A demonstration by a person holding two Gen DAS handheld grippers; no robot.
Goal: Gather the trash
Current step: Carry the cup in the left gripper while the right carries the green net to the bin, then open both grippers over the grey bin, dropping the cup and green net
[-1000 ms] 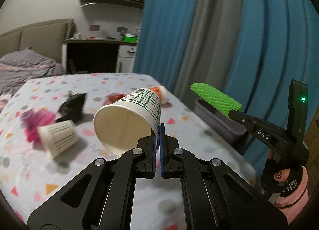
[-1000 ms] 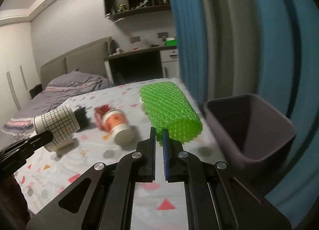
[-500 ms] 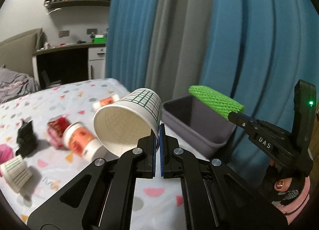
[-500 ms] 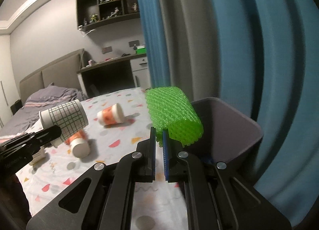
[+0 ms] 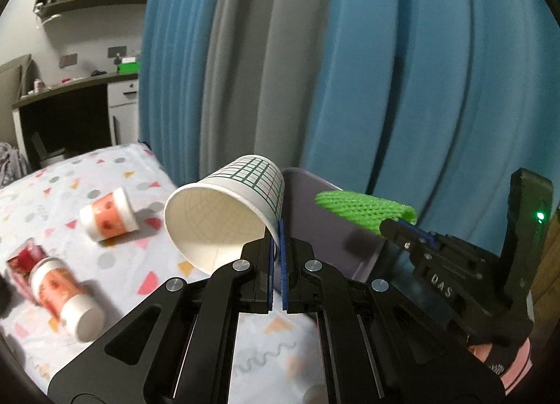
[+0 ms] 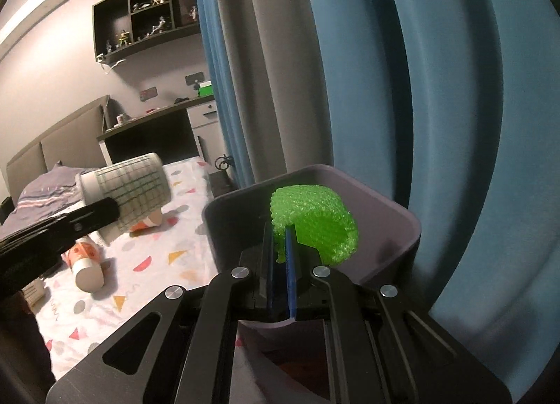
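My left gripper [image 5: 278, 232] is shut on the rim of a white paper cup with a green grid [image 5: 227, 208], held in the air beside the grey bin [image 5: 315, 215]. The cup also shows in the right wrist view [image 6: 129, 190]. My right gripper [image 6: 280, 239] is shut on a green foam net sleeve [image 6: 315, 225], held over the open grey bin [image 6: 402, 215]. The sleeve also shows in the left wrist view [image 5: 364, 210], with the right gripper [image 5: 402, 225] at the right.
Two orange-and-white cups [image 5: 108, 215] [image 5: 63, 295] and a red wrapper [image 5: 21, 257] lie on the patterned bedsheet [image 5: 52, 194]. Blue and grey curtains [image 5: 350, 71] hang right behind the bin. A desk and shelves stand at the far wall.
Both grippers have swung right, away from the bed trash and toward the bin. The green sleeve is now over the bin's opening and the paper cup is beside the bin.
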